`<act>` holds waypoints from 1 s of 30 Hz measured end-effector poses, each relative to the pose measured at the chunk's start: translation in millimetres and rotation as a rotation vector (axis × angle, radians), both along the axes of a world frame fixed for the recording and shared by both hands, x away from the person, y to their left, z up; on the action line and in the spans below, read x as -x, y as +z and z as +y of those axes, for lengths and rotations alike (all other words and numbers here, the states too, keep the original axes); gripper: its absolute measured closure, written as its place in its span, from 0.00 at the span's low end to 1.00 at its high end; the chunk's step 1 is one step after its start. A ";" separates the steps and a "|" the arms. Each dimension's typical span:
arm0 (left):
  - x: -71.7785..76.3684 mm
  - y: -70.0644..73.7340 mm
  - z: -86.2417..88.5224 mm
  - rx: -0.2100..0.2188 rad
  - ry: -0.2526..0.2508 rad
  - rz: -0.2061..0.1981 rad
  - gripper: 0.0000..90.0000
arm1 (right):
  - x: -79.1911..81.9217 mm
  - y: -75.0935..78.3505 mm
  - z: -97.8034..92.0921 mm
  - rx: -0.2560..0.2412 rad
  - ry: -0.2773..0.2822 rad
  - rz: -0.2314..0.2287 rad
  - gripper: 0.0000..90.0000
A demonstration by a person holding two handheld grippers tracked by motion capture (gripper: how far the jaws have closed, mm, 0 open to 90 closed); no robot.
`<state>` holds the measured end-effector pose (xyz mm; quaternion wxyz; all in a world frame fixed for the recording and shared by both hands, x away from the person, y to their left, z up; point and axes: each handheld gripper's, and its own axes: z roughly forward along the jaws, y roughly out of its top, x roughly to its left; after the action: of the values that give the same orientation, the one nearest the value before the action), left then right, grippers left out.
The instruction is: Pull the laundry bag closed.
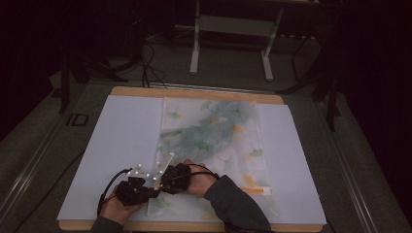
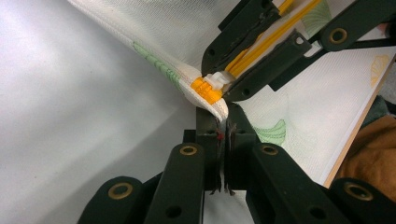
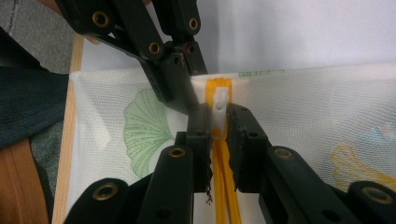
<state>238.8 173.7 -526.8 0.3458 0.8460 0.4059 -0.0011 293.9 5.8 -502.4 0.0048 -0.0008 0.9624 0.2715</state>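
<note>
A white mesh bag (image 1: 214, 141) printed with green and yellow leaves lies flat on the white sheet (image 1: 121, 141). Its orange zipper (image 3: 223, 182) runs along the near edge. My left gripper (image 2: 223, 122) is shut on the bag's corner seam (image 2: 215, 106), just beside the orange zipper end (image 2: 205, 89). My right gripper (image 3: 218, 116) is shut on the white zipper pull (image 3: 221, 103), which sits at that same corner. In the high view the left gripper (image 1: 145, 191) and right gripper (image 1: 163, 182) meet tip to tip at the bag's near left corner.
The white sheet covers a wooden board (image 1: 194, 92) whose near edge (image 3: 63, 177) runs close by my hands. A dark sleeve (image 1: 238, 206) lies across the bag's near edge. A white table frame (image 1: 233, 29) stands on the floor beyond.
</note>
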 end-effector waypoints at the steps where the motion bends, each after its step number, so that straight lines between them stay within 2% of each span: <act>1: 0.2 0.2 -0.2 -0.003 -0.003 -0.002 0.97 | -0.3 -0.3 0.0 -0.002 -0.001 0.003 0.89; 7: 1.1 1.0 -1.5 -0.029 -0.020 -0.023 0.97 | -3.6 -2.1 -1.7 -0.006 0.003 0.021 0.91; 16: 1.6 1.2 -1.8 -0.032 -0.022 -0.030 0.97 | -4.6 -2.5 -2.2 -0.010 0.014 0.028 0.92; 20: 2.2 1.7 -1.8 -0.035 -0.031 -0.038 0.97 | -6.6 -2.7 -3.9 -0.025 0.013 0.053 0.87; 21: 2.7 2.0 -2.4 -0.041 -0.033 -0.044 0.97 | -8.1 -2.8 -4.9 -0.040 0.011 0.073 0.86; 30: 4.2 2.4 -4.6 -0.063 -0.057 -0.066 0.98 | -9.3 -2.9 -2.6 -0.030 0.021 0.075 0.87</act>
<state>234.6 169.1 -524.5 0.3319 0.8672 0.3700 0.0299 303.3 3.3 -505.4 -0.0341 -0.0007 0.9577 0.2859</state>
